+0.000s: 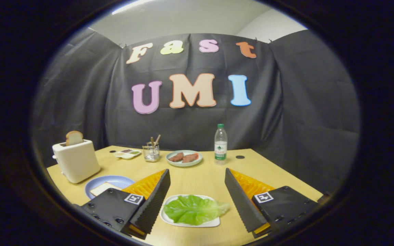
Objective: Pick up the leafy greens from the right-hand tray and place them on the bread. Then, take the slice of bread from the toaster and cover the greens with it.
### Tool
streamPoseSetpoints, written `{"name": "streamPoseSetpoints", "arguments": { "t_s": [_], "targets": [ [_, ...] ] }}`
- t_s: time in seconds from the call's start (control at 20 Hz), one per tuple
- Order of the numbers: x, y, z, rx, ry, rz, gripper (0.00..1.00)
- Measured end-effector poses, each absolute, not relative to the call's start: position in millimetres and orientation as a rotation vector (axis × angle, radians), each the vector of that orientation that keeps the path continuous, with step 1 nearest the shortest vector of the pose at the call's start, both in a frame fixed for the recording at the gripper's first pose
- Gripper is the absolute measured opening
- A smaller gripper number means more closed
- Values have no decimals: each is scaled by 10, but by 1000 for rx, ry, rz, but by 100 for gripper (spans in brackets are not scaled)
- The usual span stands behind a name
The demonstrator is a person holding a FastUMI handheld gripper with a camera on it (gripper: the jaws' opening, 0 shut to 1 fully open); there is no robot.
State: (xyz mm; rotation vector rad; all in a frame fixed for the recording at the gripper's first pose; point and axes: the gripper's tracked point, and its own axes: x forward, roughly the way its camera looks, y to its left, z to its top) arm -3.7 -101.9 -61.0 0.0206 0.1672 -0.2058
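Leafy greens [194,209] lie untouched on their white tray [214,223] between the hand-held gripper's [197,186] wide-spread fingers, so the first pick looks pending: lower, pinch the leaf, then carry left to the bread [103,188].

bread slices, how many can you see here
2: one slice stands in the toaster; another lies on the blue plate beside the toaster, partly behind an open finger. More may be hidden.
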Motion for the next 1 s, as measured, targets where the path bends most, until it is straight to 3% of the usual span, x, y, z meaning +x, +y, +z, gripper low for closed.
{"name": "streamPoseSetpoints", "arguments": {
  "t_s": [0.45, 0.85, 1.0],
  "targets": [
    [55, -1447, -1502, 140, 394, -248, 100],
    [99, -1568, -1907, 300, 479, -253, 98],
    [131, -1527, -2020, 324, 508, -231, 92]
  ]
}}
